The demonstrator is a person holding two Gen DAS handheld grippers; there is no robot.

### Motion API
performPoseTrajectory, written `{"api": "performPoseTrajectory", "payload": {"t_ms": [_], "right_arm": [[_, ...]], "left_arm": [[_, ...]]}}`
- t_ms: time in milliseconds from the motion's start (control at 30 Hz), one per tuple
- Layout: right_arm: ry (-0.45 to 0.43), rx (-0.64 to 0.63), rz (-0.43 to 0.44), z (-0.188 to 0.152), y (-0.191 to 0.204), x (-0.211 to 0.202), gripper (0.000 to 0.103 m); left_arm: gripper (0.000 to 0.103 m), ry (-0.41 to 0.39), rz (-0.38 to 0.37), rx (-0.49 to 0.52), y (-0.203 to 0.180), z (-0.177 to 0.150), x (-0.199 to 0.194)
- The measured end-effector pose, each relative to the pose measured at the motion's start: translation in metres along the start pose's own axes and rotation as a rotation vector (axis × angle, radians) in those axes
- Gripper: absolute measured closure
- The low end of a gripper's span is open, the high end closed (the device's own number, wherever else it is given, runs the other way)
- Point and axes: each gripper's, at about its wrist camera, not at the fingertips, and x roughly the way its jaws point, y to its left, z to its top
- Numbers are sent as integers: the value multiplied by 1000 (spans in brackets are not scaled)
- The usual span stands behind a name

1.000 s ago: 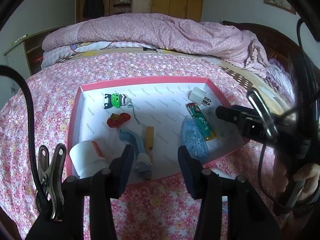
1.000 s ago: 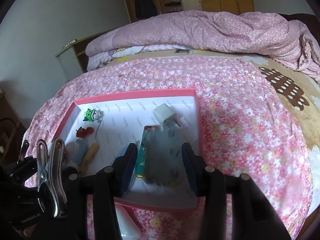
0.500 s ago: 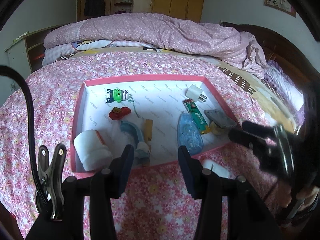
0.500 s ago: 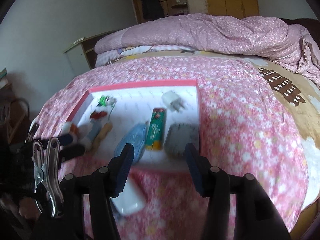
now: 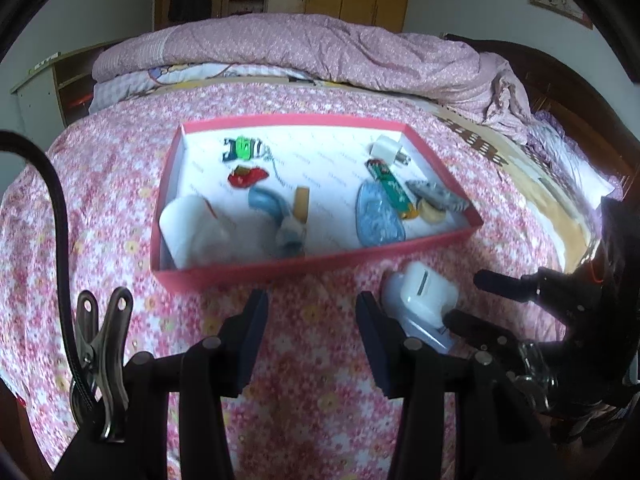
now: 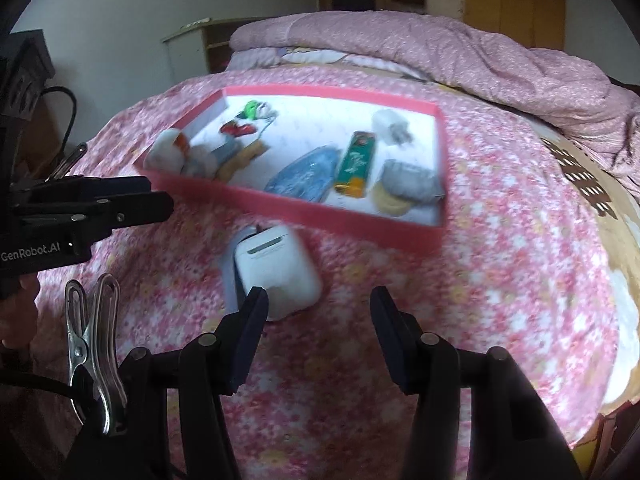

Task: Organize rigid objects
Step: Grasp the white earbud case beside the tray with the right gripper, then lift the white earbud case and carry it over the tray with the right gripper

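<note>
- Now both grippers have pulled back from the shallow pink cardboard tray with the white printed lining [image 5: 312, 268], which a second ago filled the near part of each view; it lies farther off on the pink flowered bedspread [image 5: 100, 200].
- Newly lying in the tray's right near corner are a grey flat pouch-like piece [image 6: 408, 180] and a small round cream disc [image 6: 390, 200], just beside the green-and-gold rectangular lighter [image 6: 356, 164]; a second ago the right gripper was over that spot, so I judge it has set them down.
- The right gripper [image 6: 318, 332] hangs over the bedspread with jaws apart and nothing between them.
- The left gripper [image 5: 310, 336] likewise has jaws apart and empty.
- A white rounded plastic case [image 6: 276, 268] resting on a pale blue flat card or packet [image 6: 230, 276] lies on the bedspread outside the tray, just off its near edge, by the right gripper's left finger.
- That pair looks like the next to go in; bare lining shows at the tray's middle.
</note>
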Motion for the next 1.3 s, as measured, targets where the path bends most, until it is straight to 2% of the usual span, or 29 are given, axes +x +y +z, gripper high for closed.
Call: {"api": "performPoseTrajectory", "payload": {"t_ms": [433, 467, 500, 633, 867, 1067, 1300], "right_arm": [[29, -21, -5, 10, 16, 27, 49], [23, -13, -2, 11, 15, 26, 49], [23, -4, 4, 11, 14, 26, 56], [14, 48, 26, 8, 3, 20, 56], [8, 77, -42, -11, -13, 1, 56], [4, 122, -54, -39, -25, -19, 56], [-10, 112, -64, -58, -21, -27, 56]], "left_arm": [[55, 22, 5, -28, 10, -10, 5], [55, 25, 2, -30, 11, -10, 6], [55, 27, 0, -29, 10, -11, 7], [55, 37, -6, -15, 5, -11, 10], [55, 45, -25, 5, -7, -12, 12], [55, 43, -55, 13, -17, -13, 15], [55, 61, -75, 99, -44, -10, 25]]}}
